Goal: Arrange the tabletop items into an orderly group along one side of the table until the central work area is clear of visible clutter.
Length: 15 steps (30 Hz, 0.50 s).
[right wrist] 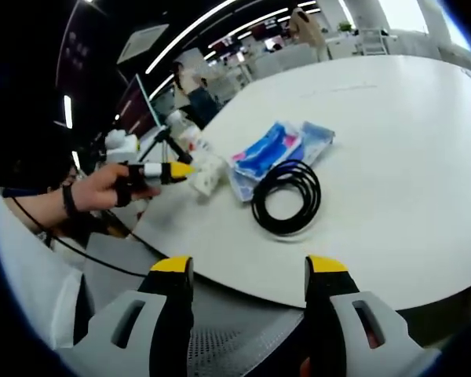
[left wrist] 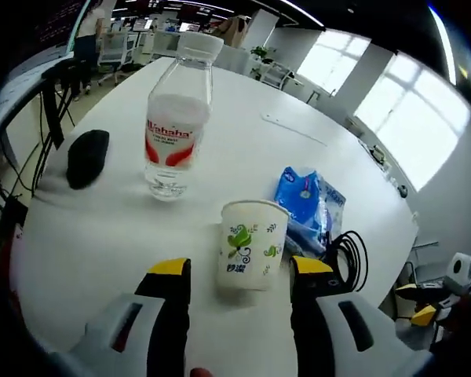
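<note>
- Left gripper point(left wrist: 239, 275): jaws released and spread wide, one on each side of the paper cup point(left wrist: 251, 245). No contact visible yet. Judgement: lined up to clamp the cup and carry it to the group at the table's side.
- Paper cup: upright, white with a green leaf print, standing nearest in the left gripper view, on the white table point(left wrist: 243, 118).
- Just right of the cup: blue tissue packs point(left wrist: 304, 198), with a coiled black cable point(left wrist: 347, 250) beside them near the table edge. These already sit close together along one side, so they likely mark the collecting spot.
- Farther, left of the cup: clear water bottle point(left wrist: 175, 118), upright, capped, red label, well apart from the edge group.
- Far left: black mouse point(left wrist: 88, 157), alone near the opposite edge. Bottle and mouse appear not yet moved.
- Right gripper point(right wrist: 250, 271): jaws released, nothing between them, held off the near edge of the table. Judgement: waiting clear while the left works.
- Right gripper view, farther: cable coil and tissue packs touching; beyond them, at left, a hand point(right wrist: 102, 188) holds the other gripper at the cup.
</note>
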{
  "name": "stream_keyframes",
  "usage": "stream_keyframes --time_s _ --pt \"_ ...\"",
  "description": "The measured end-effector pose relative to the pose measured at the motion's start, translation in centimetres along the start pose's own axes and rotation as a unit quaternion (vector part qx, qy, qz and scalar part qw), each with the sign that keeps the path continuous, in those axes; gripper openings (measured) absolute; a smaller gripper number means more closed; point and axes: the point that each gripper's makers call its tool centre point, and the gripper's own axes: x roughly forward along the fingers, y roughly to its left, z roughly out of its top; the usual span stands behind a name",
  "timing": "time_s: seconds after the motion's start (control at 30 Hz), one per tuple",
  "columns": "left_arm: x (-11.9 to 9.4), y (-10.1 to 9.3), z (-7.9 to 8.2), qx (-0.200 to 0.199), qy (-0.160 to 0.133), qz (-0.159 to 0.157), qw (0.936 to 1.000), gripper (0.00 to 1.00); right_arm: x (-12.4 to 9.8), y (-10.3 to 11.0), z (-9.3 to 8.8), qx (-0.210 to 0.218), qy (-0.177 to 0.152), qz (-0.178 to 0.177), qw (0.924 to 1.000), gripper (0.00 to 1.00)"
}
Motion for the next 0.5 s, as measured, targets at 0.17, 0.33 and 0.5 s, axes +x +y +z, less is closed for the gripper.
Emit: stream_keyframes --time_s 0.17,0.33,0.5 --pt "0.6 -0.4 -0.7 -0.006 0.011 -0.005 0.9999 0.51 0.1 0.2 0.1 -0.006 0.006 0.004 1.0 0.56" --pt "1.1 -0.7 -0.7 -0.006 0.013 -0.009 0.9999 0.52 0.3 0.3 0.3 -0.009 0.009 0.006 0.9999 0.56" --pt "1.7 -0.8 -0.7 -0.001 0.019 -0.011 0.9998 0.52 0.3 0.5 0.5 -0.011 0.01 0.008 0.9999 0.55"
